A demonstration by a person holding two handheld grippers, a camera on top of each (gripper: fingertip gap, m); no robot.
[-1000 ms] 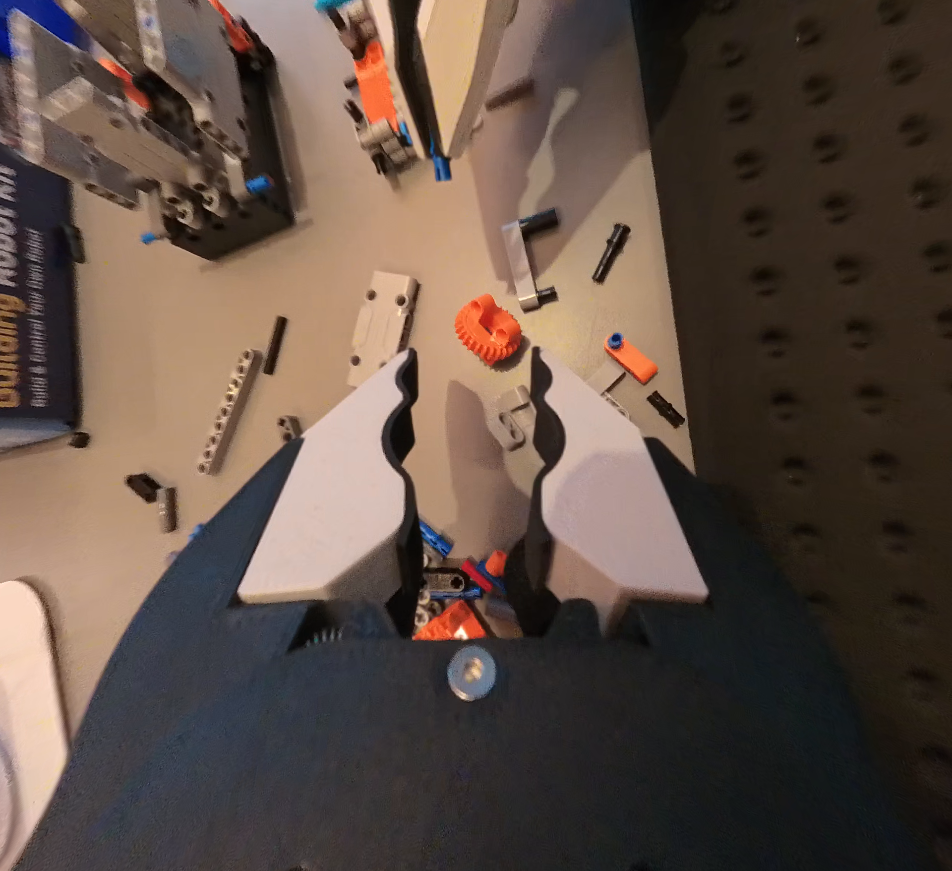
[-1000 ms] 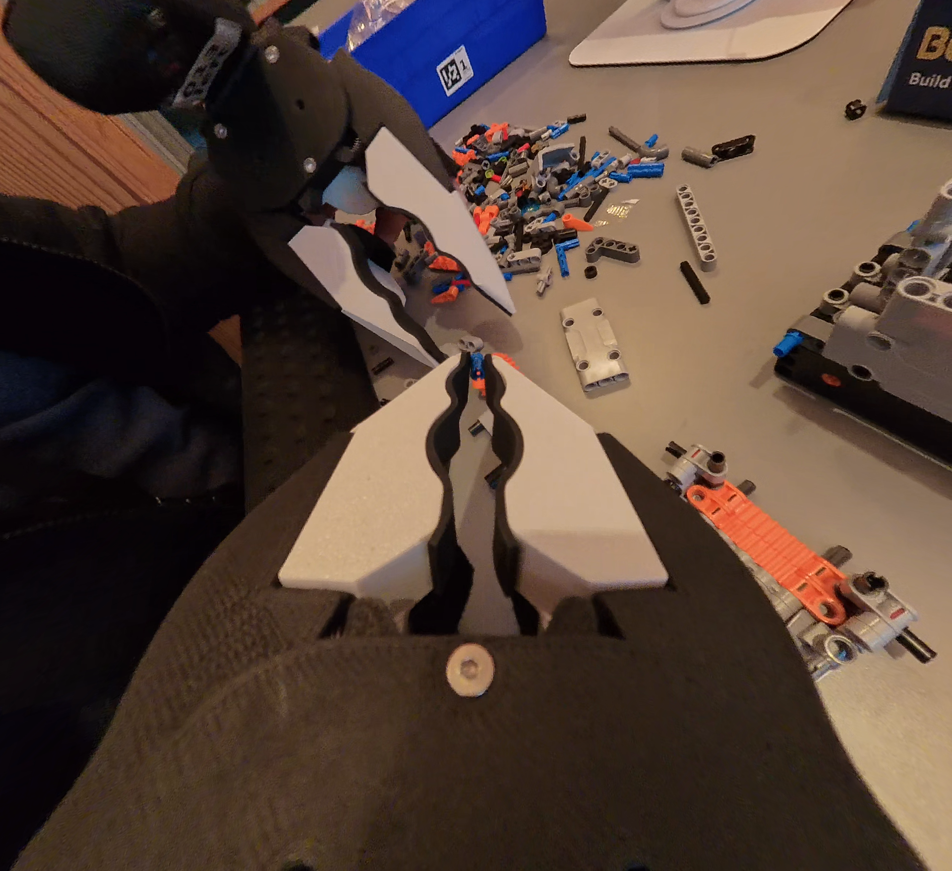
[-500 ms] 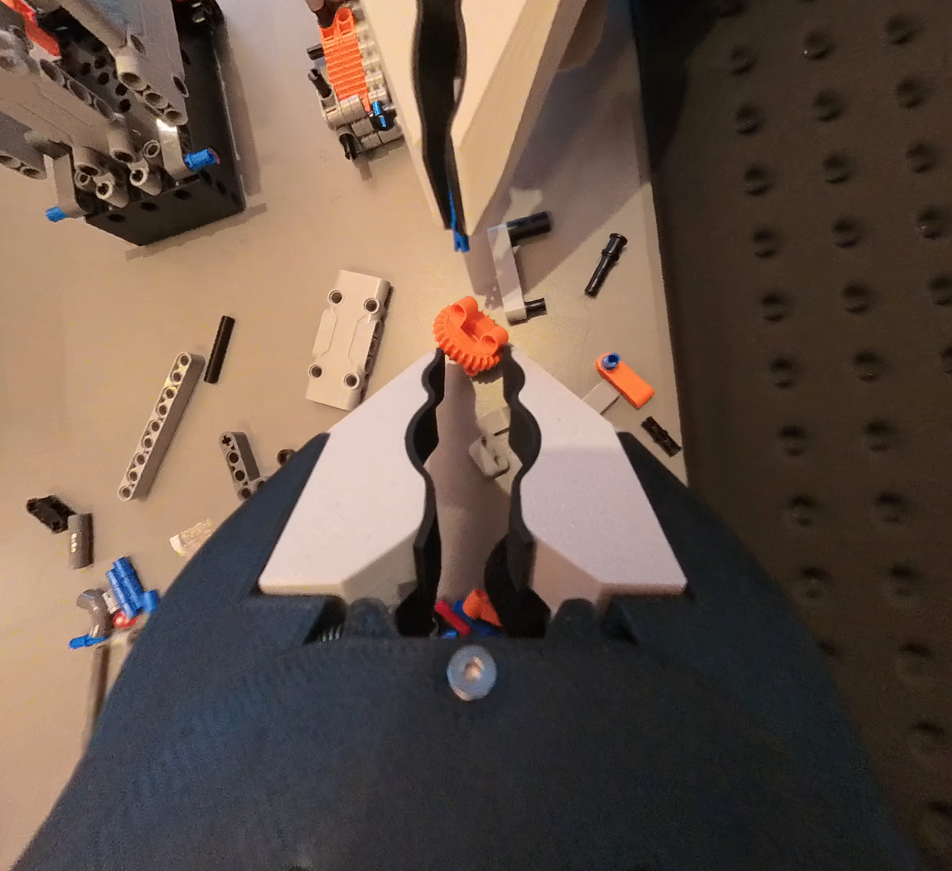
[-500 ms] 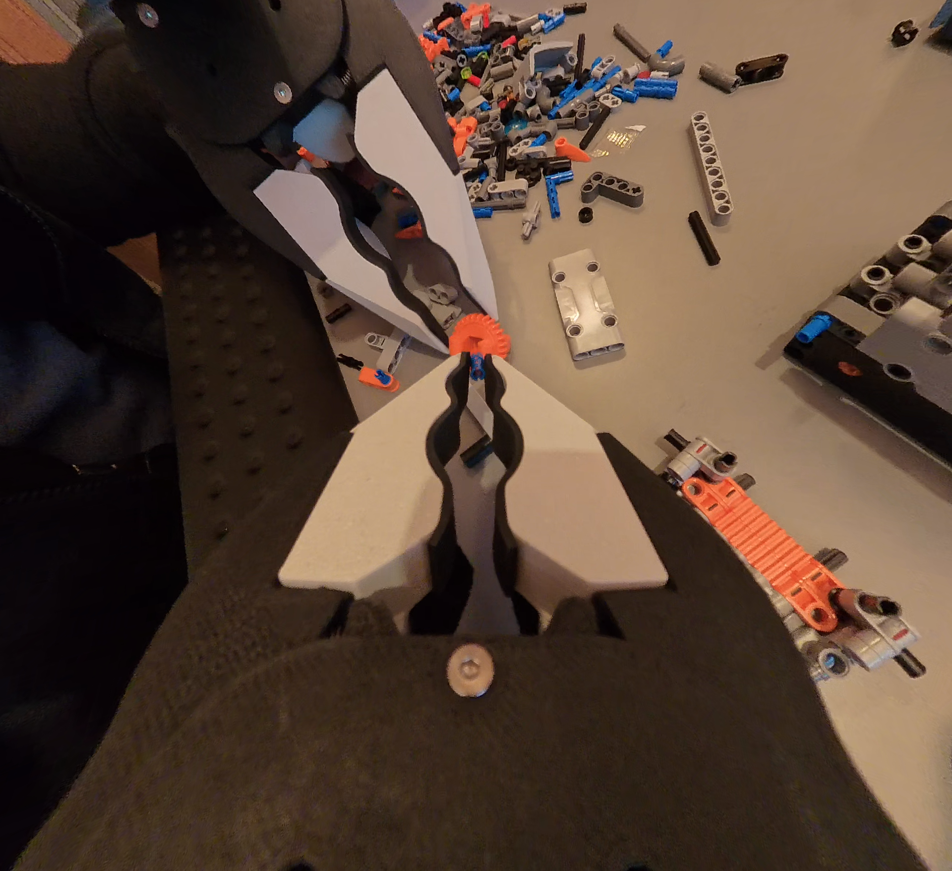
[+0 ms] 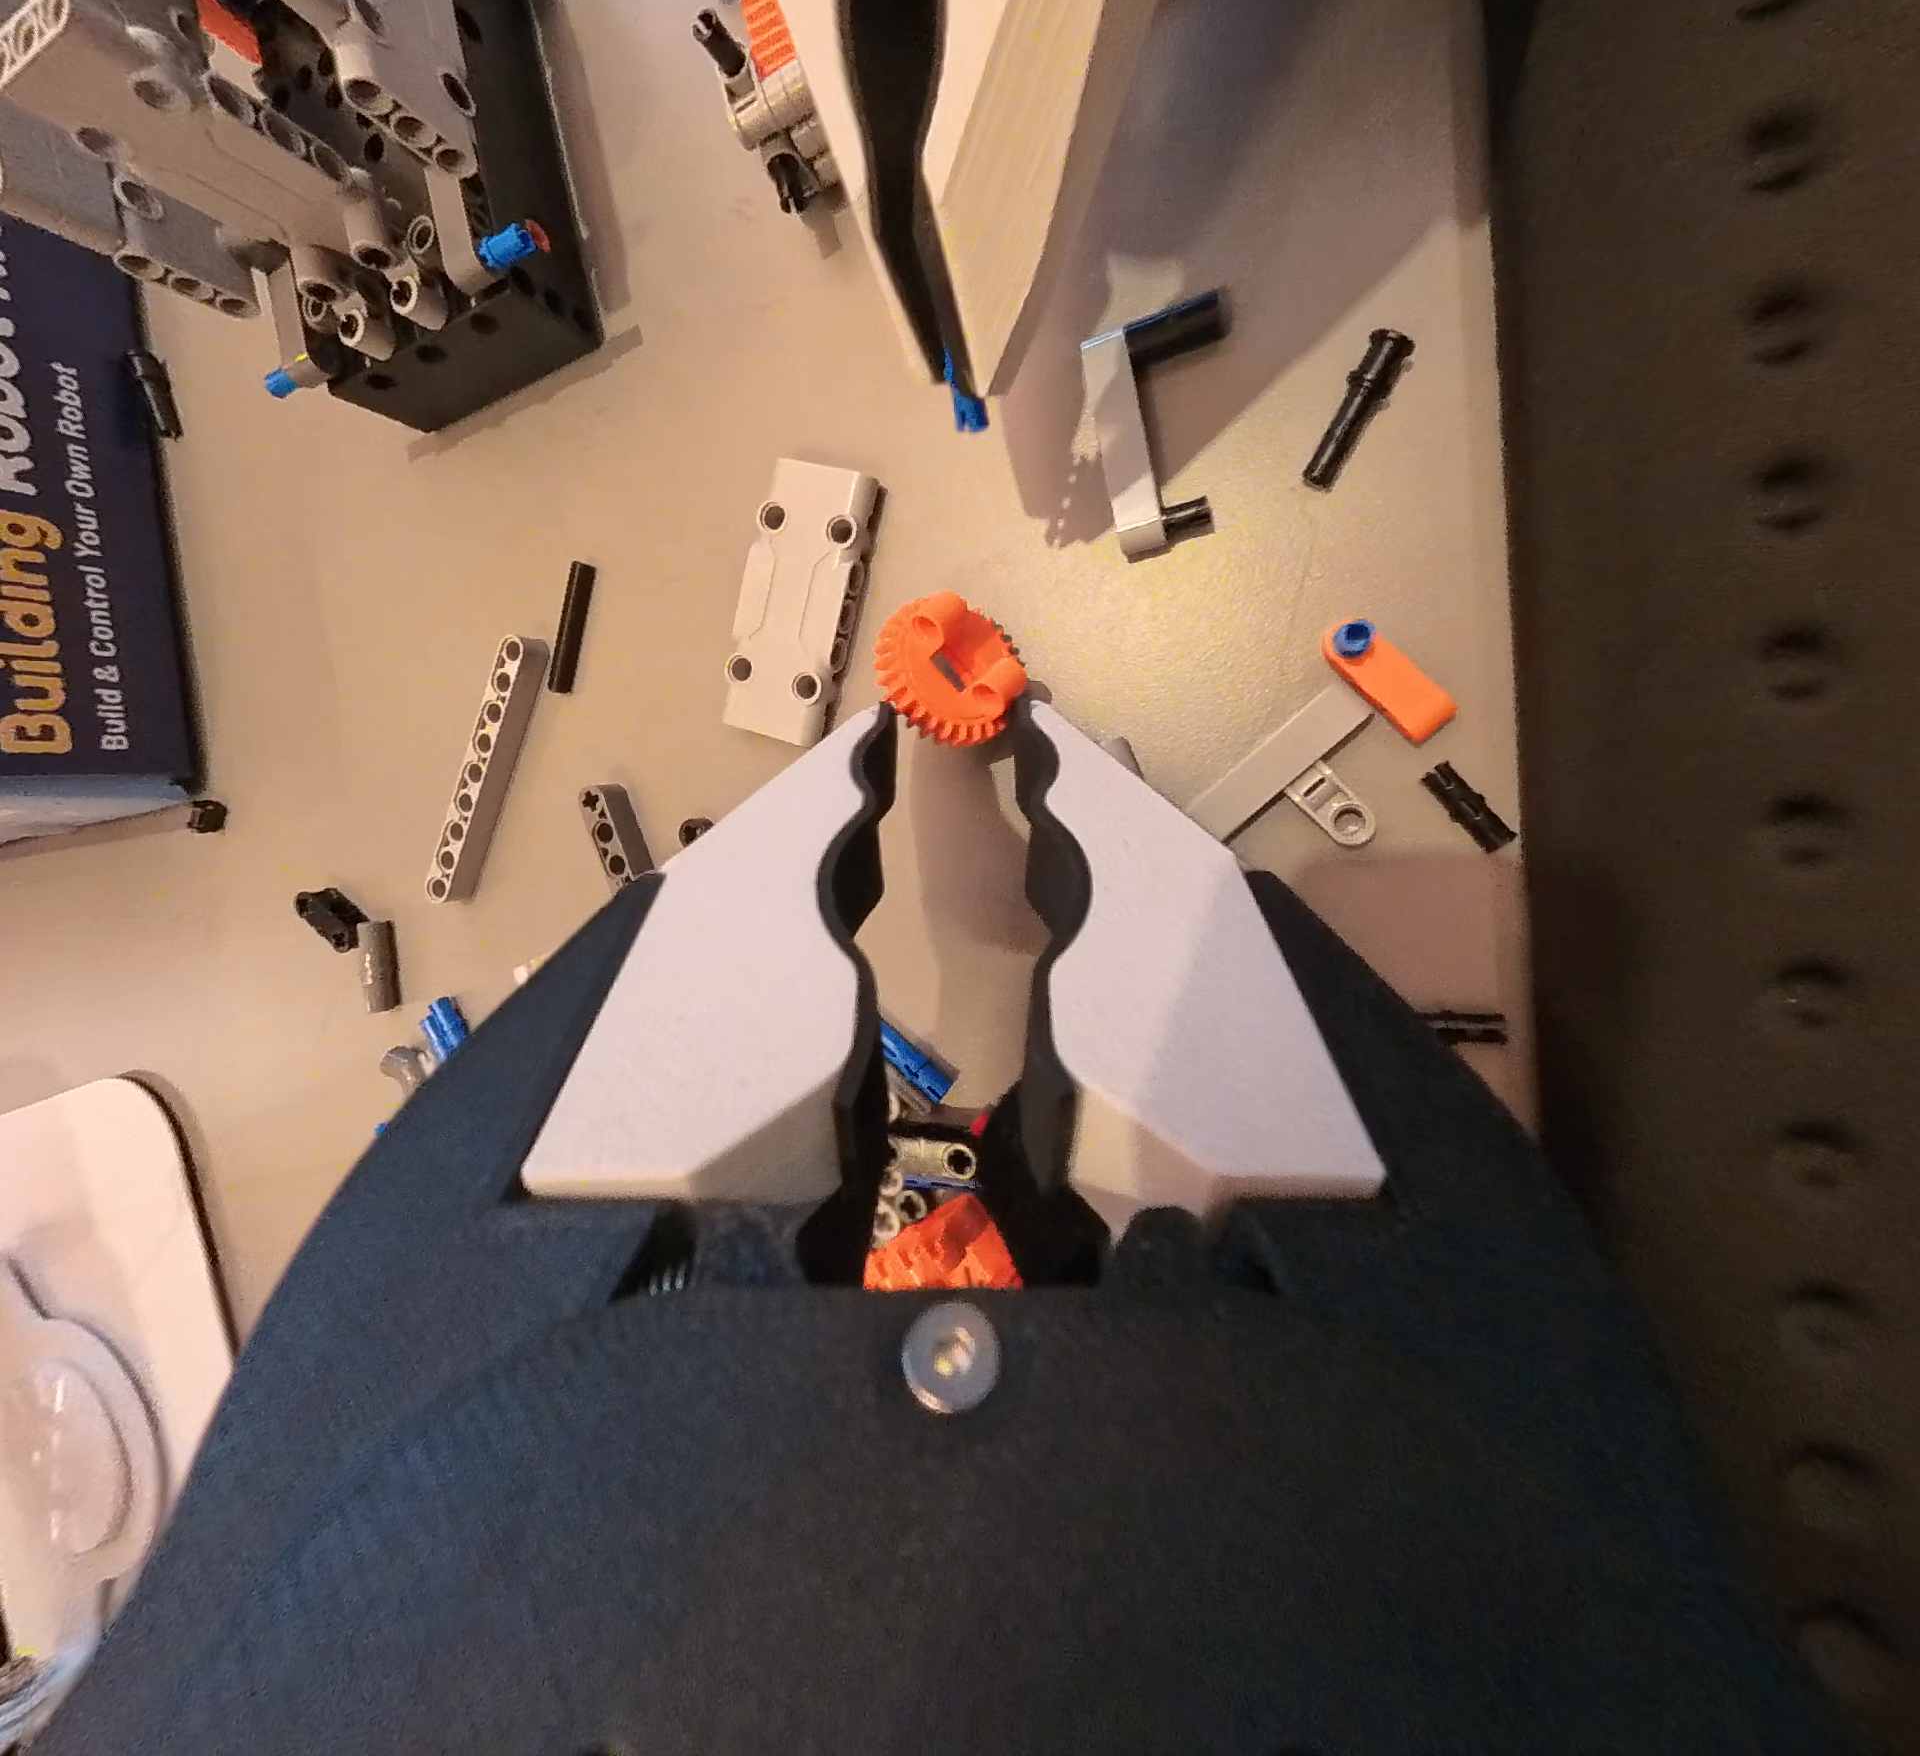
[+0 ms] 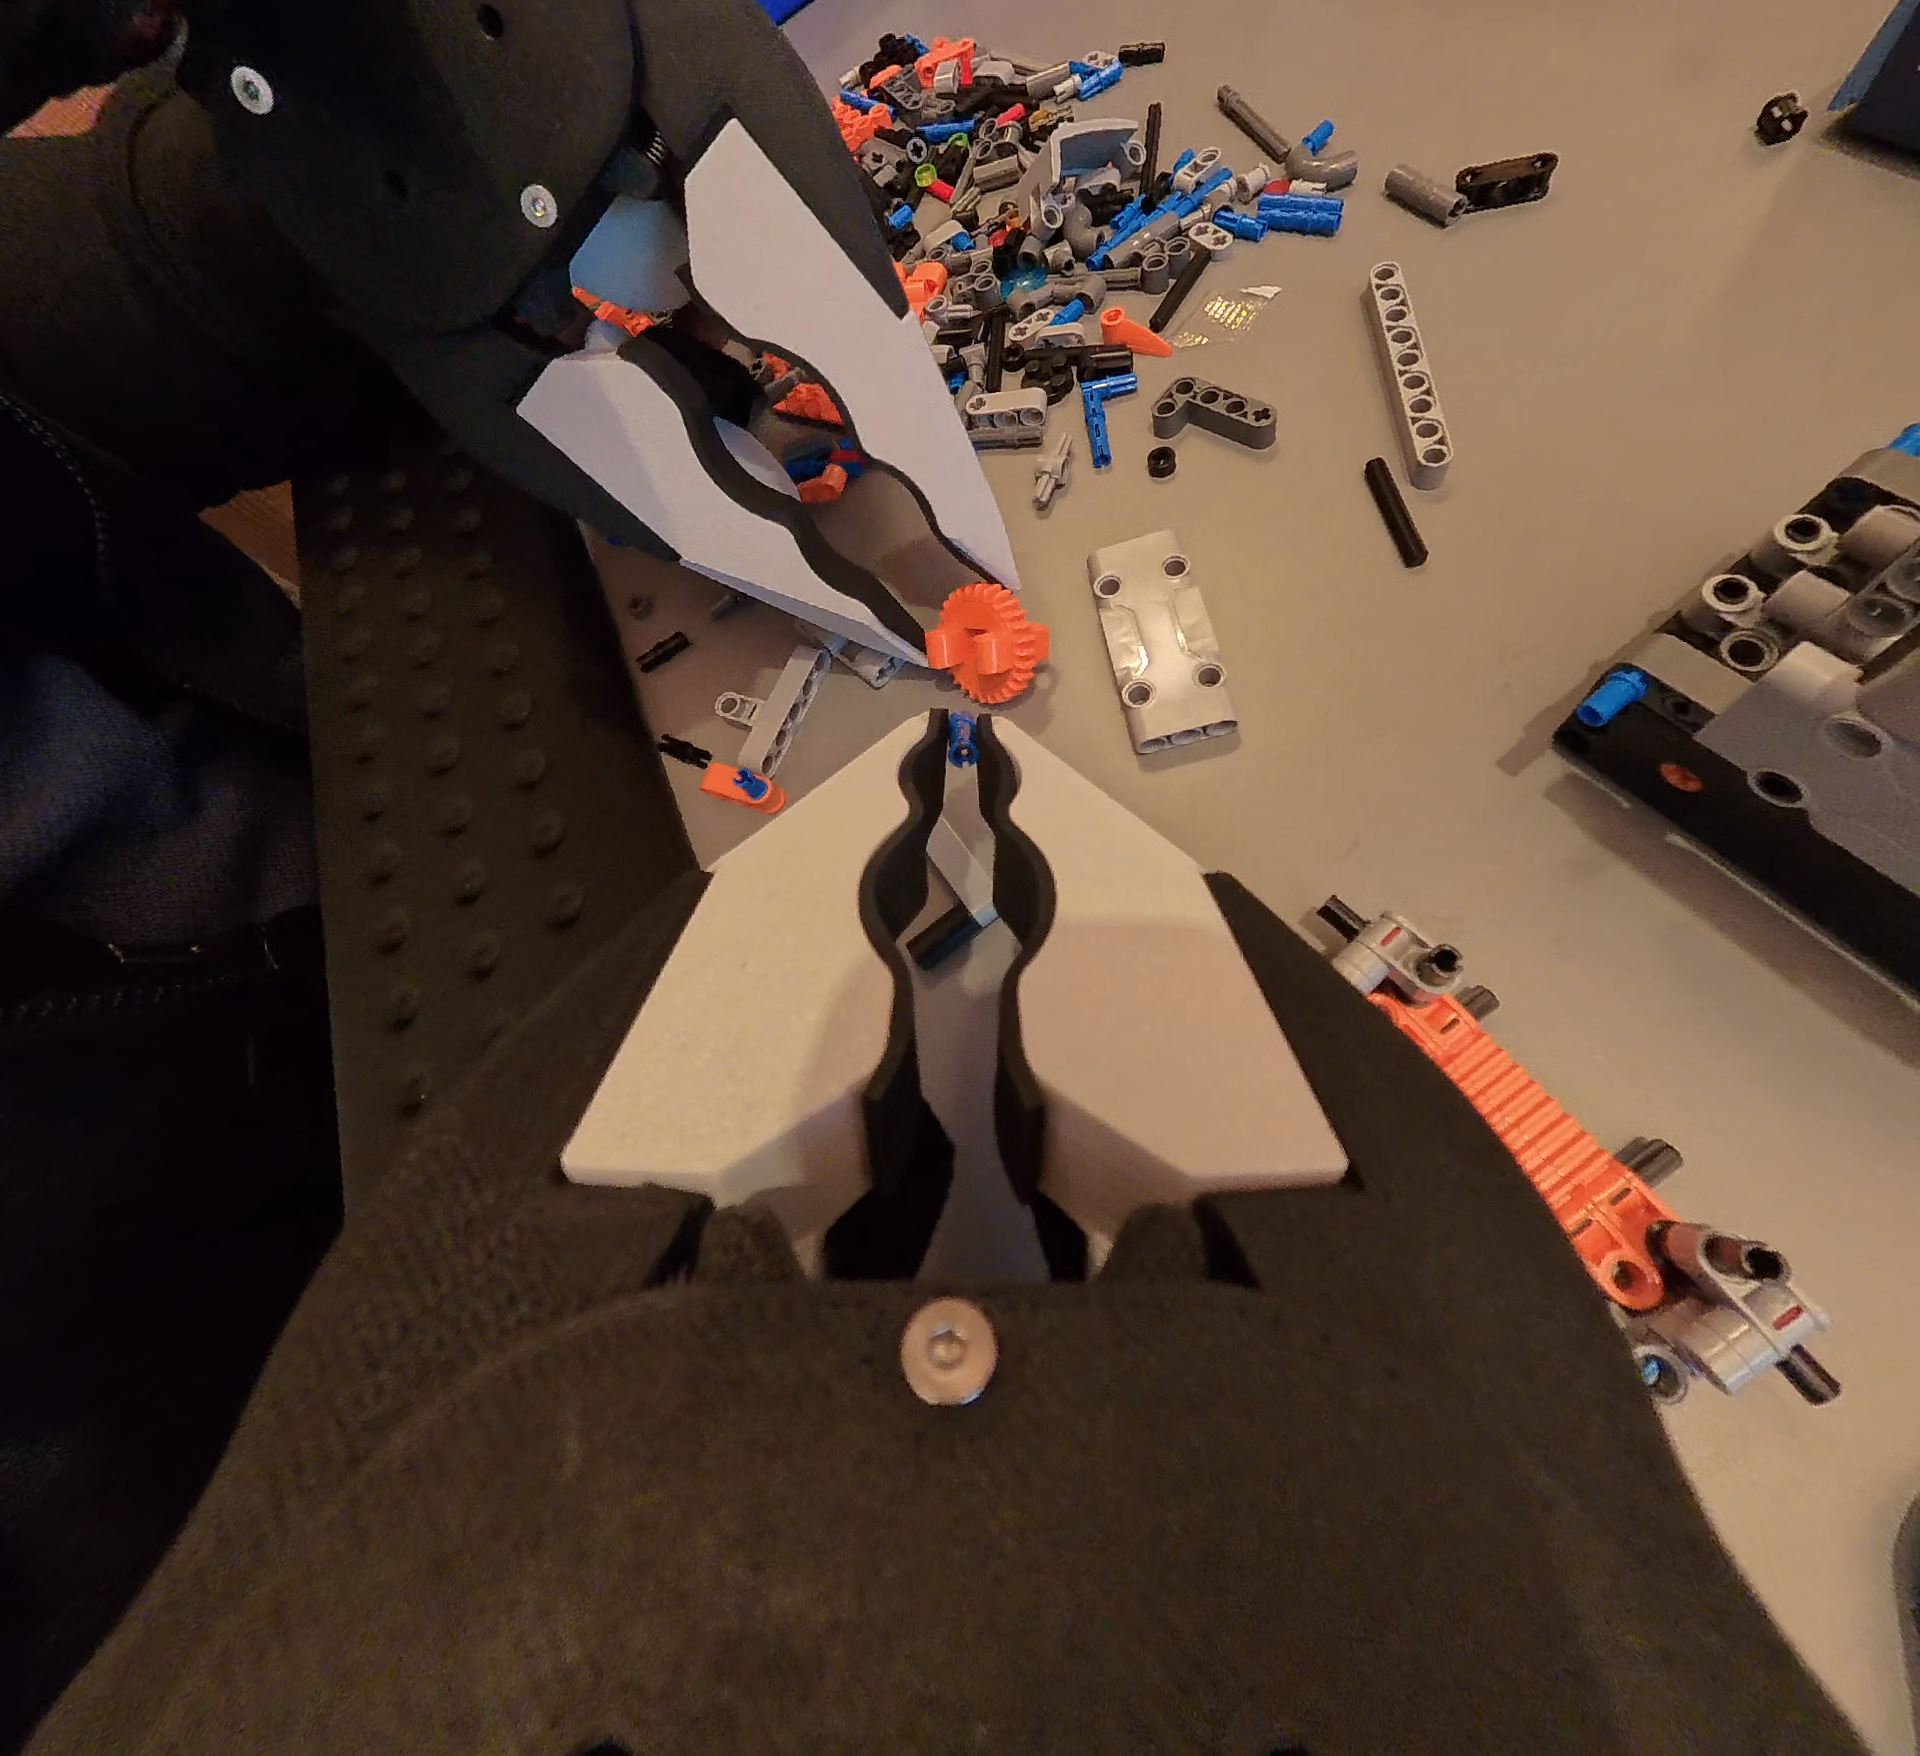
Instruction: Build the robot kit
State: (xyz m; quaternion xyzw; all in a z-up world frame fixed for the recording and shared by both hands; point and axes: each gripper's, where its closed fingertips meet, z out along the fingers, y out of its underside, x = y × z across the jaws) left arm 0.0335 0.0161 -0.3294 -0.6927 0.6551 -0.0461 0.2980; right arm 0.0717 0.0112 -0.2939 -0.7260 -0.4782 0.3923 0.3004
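Left fingers (image 5: 883, 750) pinch a toothed orange gear (image 5: 948, 667); right fingers (image 6: 1003, 761) pinch a blue pin (image 6: 962, 736).

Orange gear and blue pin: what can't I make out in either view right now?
- Left wrist view: whether the left hand-held gripper actually pinches the orange gear; its fingertips cover the contact.
- Right wrist view: the blue pin is mostly hidden inside the right hand-held gripper.
- Right wrist view: the gear's hole faces away.

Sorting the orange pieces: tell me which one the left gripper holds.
The toothed orange gear, pinched between the left gripper tips; the flat orange tab lies untouched beside the table edge.
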